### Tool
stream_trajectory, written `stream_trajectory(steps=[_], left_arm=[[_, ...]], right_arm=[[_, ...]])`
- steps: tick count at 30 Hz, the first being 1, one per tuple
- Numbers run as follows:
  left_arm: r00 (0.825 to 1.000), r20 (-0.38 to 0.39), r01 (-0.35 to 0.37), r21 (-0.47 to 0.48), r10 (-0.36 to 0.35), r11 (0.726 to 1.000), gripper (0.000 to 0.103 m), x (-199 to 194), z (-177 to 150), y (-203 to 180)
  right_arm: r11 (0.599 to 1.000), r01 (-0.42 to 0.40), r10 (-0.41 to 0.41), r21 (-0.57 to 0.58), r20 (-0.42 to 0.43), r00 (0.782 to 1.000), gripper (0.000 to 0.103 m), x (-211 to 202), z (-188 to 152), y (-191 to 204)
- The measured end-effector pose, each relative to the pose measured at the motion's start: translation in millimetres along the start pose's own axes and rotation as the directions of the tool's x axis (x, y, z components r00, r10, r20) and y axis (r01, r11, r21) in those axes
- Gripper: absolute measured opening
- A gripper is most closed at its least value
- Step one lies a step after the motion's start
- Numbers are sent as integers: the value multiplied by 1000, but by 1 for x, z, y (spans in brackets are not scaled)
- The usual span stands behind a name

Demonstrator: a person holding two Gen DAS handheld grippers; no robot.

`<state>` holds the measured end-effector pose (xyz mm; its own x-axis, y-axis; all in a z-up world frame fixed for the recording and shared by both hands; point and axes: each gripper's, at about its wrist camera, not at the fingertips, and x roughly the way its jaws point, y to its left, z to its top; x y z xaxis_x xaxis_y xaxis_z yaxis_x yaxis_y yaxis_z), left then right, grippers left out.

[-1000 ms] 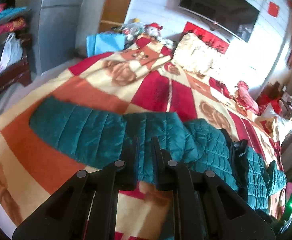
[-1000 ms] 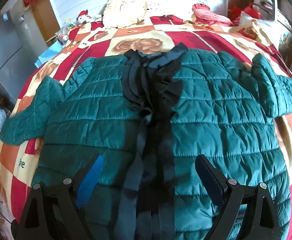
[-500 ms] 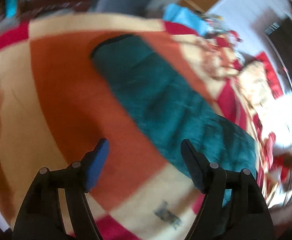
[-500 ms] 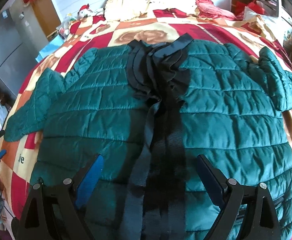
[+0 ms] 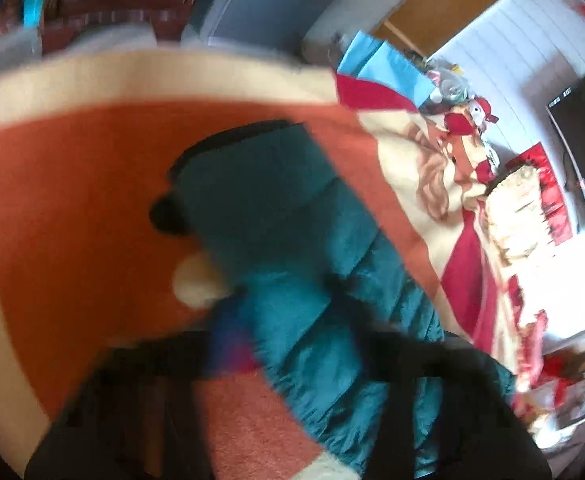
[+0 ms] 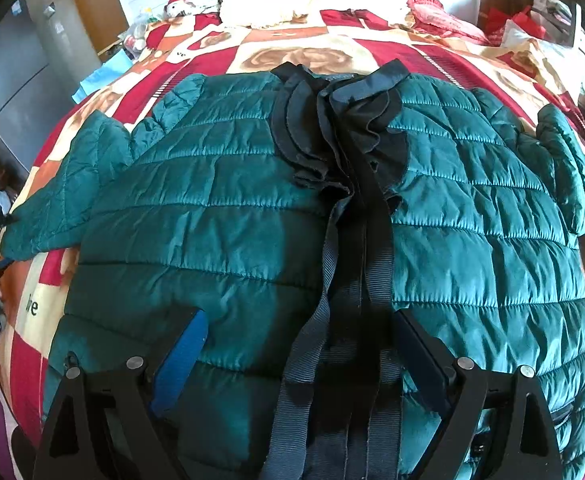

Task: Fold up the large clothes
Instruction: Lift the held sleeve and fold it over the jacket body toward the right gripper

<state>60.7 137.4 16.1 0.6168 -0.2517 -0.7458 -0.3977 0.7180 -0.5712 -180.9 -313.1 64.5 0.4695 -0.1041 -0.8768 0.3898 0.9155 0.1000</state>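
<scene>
Left gripper (image 5: 288,312): jaws have just been closing and now pinch the sleeve (image 5: 276,208) of the jacket (image 6: 252,208); view blurred. Right gripper (image 6: 300,344): jaws wide apart over the jacket's hem, astride its black placket (image 6: 356,240). The jacket lies spread flat on the bed (image 6: 300,52).

A patterned blanket (image 6: 300,56) covers the bed, a cream pillow (image 6: 276,0) at its head.
</scene>
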Motion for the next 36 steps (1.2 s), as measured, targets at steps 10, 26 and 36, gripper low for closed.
stream_trajectory(steps=[10, 26, 36], left_arm=[[963, -57, 268, 94, -264, 959, 9, -69, -29, -19], [877, -244, 480, 445, -413, 756, 9, -158, -161, -135], [869, -351, 493, 582, -348, 646, 9, -148, -245, -186]], right_arm=[[1000, -20, 20, 18, 7, 1000, 92, -4, 0, -4], [994, -47, 40, 97, 70, 997, 92, -36, -10, -34], [991, -45, 33, 129, 89, 996, 92, -46, -15, -61]])
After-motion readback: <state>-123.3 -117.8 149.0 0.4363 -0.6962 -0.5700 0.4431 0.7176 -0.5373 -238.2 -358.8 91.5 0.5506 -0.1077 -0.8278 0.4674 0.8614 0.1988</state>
